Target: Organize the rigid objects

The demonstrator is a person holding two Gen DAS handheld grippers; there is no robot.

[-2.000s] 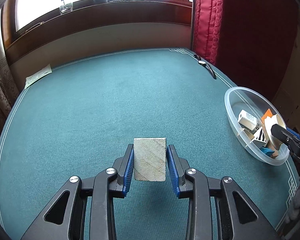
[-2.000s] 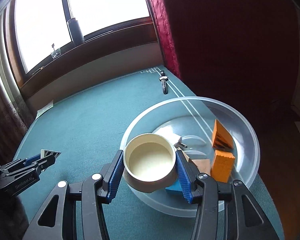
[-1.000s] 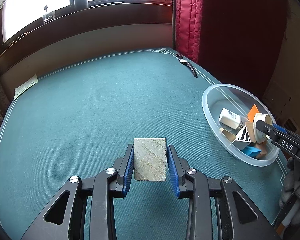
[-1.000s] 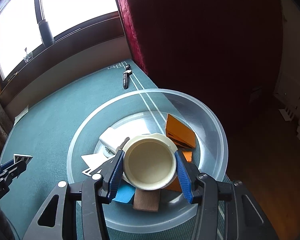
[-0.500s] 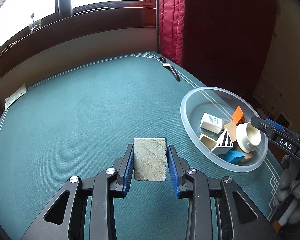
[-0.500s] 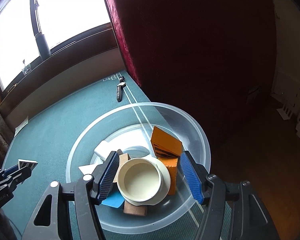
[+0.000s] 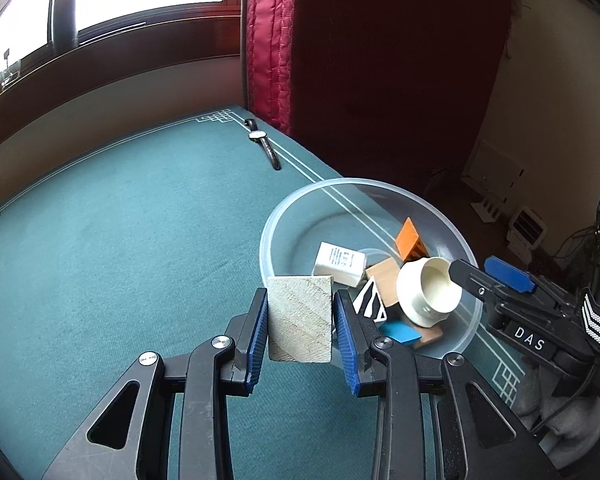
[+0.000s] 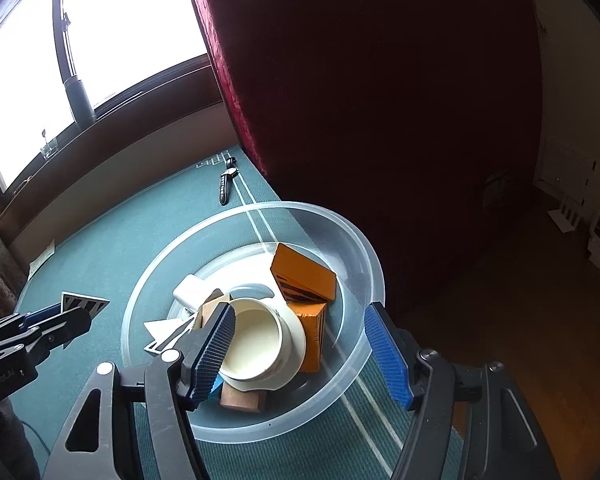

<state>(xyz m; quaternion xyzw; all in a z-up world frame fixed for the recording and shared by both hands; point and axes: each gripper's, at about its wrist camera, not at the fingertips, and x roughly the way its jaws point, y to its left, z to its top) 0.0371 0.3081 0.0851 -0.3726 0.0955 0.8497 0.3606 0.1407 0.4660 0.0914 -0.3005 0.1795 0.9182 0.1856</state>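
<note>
1. The wooden block (image 7: 300,322) stands upright between the pads of the left gripper (image 7: 300,328); its long axis points up and away from the claw.
2. The left gripper is clamped tight on this block, above the green tablecloth (image 7: 120,240), with the clear plastic bowl (image 7: 384,189) just ahead to its right.
3. The jaws of the right gripper (image 8: 306,350) are opening. The cream cup (image 8: 256,346) lies between them, tilted in the bowl, beside the left pad; the right pad is apart from it.
4. A second ago the right pads were still squeezing the cup; the bowl has also come nearer to the left claw.
</note>
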